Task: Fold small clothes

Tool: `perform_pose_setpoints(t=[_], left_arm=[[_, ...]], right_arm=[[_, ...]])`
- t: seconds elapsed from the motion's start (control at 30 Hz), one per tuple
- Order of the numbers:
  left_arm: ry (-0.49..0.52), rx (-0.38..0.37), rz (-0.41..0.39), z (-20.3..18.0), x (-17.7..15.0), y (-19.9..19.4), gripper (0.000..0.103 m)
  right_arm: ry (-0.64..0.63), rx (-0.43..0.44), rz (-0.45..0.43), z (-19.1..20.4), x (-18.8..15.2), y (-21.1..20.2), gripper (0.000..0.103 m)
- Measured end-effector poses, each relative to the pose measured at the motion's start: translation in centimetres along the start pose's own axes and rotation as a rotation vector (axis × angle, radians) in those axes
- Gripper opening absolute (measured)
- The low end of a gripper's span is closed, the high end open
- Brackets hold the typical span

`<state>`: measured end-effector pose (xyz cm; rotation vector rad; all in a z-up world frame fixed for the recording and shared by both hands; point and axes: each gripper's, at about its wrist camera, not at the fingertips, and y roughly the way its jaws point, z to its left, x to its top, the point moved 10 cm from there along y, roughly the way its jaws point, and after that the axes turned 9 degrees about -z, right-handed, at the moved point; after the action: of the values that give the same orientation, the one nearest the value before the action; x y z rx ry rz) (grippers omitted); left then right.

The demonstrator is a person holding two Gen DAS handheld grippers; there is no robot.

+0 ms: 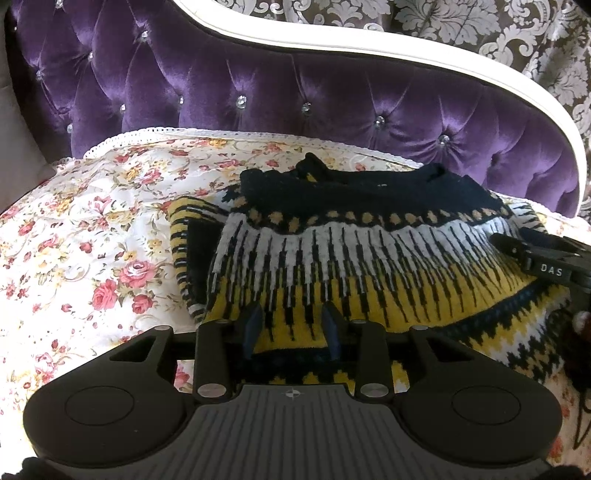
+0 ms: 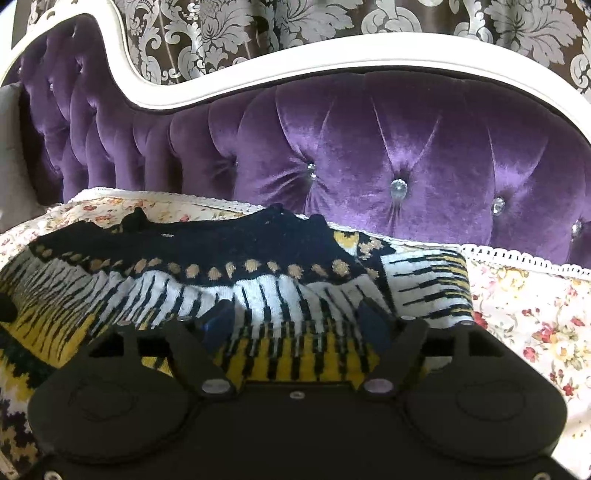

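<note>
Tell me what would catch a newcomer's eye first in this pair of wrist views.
First the knitted sweater, black, white and yellow, lying partly folded on the floral bedspread in the middle of both views. Behind it rises the tufted purple velvet headboard, crystal-buttoned with a white curved frame. Both grippers are open over the sweater: the left gripper near its lower yellow band, the right gripper over the white-and-yellow stripes.

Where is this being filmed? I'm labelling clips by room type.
Probably a bedroom or sitting room at home: tufted purple velvet backrest, floral quilted cover under the patterned sweater, damask curtain behind.
</note>
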<state>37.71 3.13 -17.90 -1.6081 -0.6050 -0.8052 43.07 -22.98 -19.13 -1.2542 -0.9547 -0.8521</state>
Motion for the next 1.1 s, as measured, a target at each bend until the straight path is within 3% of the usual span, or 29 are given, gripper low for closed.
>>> perform_pose_setpoints(t=[0.13,0.27,0.4,0.47,0.5,0.6,0.67,0.83,0.97,1.07,1.1], left_arm=[[0.007,-0.003,-0.005,0.0,-0.1,0.1,0.037],[0.01,-0.004,-0.004,0.0,-0.1,0.0,0.037],[0.004,0.002,-0.001,0.0,0.0,0.0,0.037],[0.008,0.0,-0.004,0.0,-0.1,-0.1,0.037],[0.004,-0.003,-0.006,0.0,-0.1,-0.1,0.037],[-0.004,-0.009,-0.007,0.1,-0.1,-0.2,0.037],[-0.007,-0.009,-0.009,0.1,-0.1,-0.3,0.037],[-0.004,-0.011,-0.011,0.1,-0.1,-0.3,0.038],[-0.011,-0.02,-0.009,0.2,-0.1,-0.3,0.038],[0.004,-0.022,-0.01,0.2,-0.2,-0.3,0.038],[0.012,-0.023,-0.01,0.1,-0.2,-0.4,0.038]], right_arm=[[0.006,0.003,0.002,0.0,0.0,0.0,0.076],[0.013,0.031,0.009,0.1,0.0,0.1,0.083],[0.008,0.005,0.01,0.2,0.3,-0.4,0.085],[-0.011,-0.051,-0.018,0.1,0.9,-1.1,0.1],[-0.017,-0.057,-0.036,0.2,1.4,-1.6,0.1],[0.003,0.003,-0.047,1.6,2.6,-2.8,0.101],[0.004,0.091,-0.024,3.6,3.2,-3.4,0.103],[-0.127,0.236,0.064,8.7,2.1,-4.1,0.102],[-0.23,0.29,0.12,11.3,0.0,-4.3,0.102],[-0.349,0.277,0.225,12.1,-3.1,-3.4,0.102],[-0.344,0.285,0.2,12.1,-3.3,-3.5,0.103]])
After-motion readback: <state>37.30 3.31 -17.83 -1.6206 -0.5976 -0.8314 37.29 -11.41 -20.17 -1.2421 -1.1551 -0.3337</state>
